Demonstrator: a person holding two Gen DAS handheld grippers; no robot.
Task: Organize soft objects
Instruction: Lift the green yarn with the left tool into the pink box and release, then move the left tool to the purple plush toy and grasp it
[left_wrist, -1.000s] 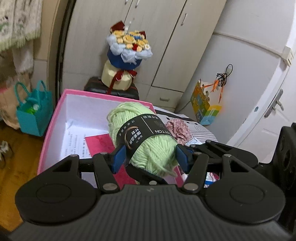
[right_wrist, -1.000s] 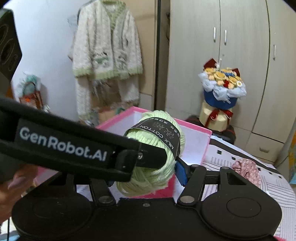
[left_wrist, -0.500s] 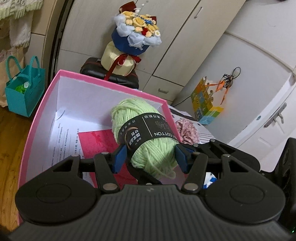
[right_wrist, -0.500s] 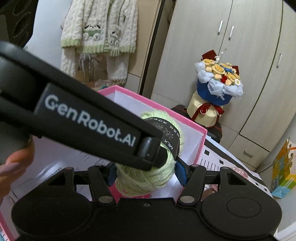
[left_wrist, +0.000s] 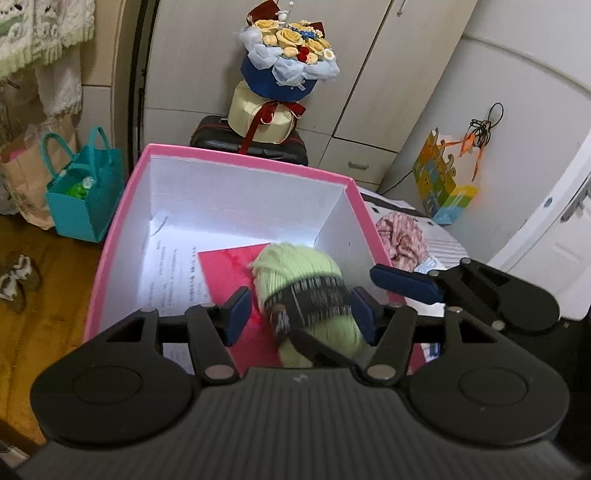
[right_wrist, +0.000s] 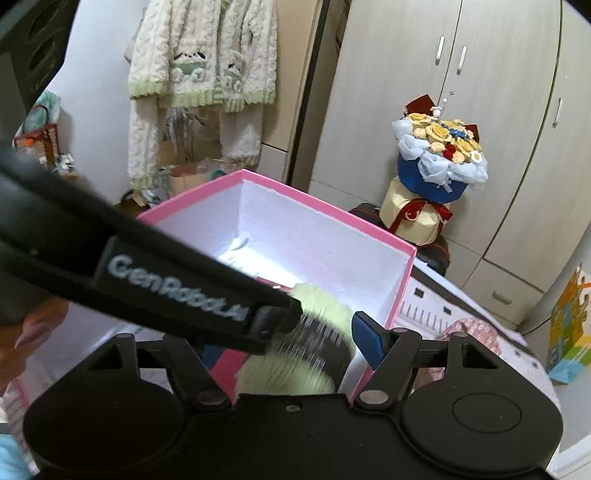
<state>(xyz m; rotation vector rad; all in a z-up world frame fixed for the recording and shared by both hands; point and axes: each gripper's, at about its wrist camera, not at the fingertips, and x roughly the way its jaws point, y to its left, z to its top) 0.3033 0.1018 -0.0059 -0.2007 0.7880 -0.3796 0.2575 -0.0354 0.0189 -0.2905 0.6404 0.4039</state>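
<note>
A light green yarn ball (left_wrist: 295, 273) with a black label band is blurred with motion over the open pink box (left_wrist: 243, 160). It lies between the blue pads of my left gripper (left_wrist: 300, 314), whose jaws are opening, with a gap showing at the left pad. In the right wrist view the same yarn ball (right_wrist: 317, 306) sits low between the jaws of my right gripper (right_wrist: 291, 349), which are also opening. The left gripper's black body (right_wrist: 177, 288) crosses in front and hides the right gripper's left pad. One finger of the right gripper (left_wrist: 406, 286) shows beside the box's right wall.
The box holds a red card (left_wrist: 229, 266) and printed papers (left_wrist: 173, 273). A pink patterned cloth (left_wrist: 402, 240) lies on the table right of the box. A flower bouquet (left_wrist: 288, 62) on a dark case and a teal bag (left_wrist: 85, 188) stand behind. A hand (right_wrist: 37, 325) shows at left.
Both grippers tipped down over the box and spread their jaws. The yarn ball, gripped and sharp before, has dropped lower into the box and blurs with motion.
</note>
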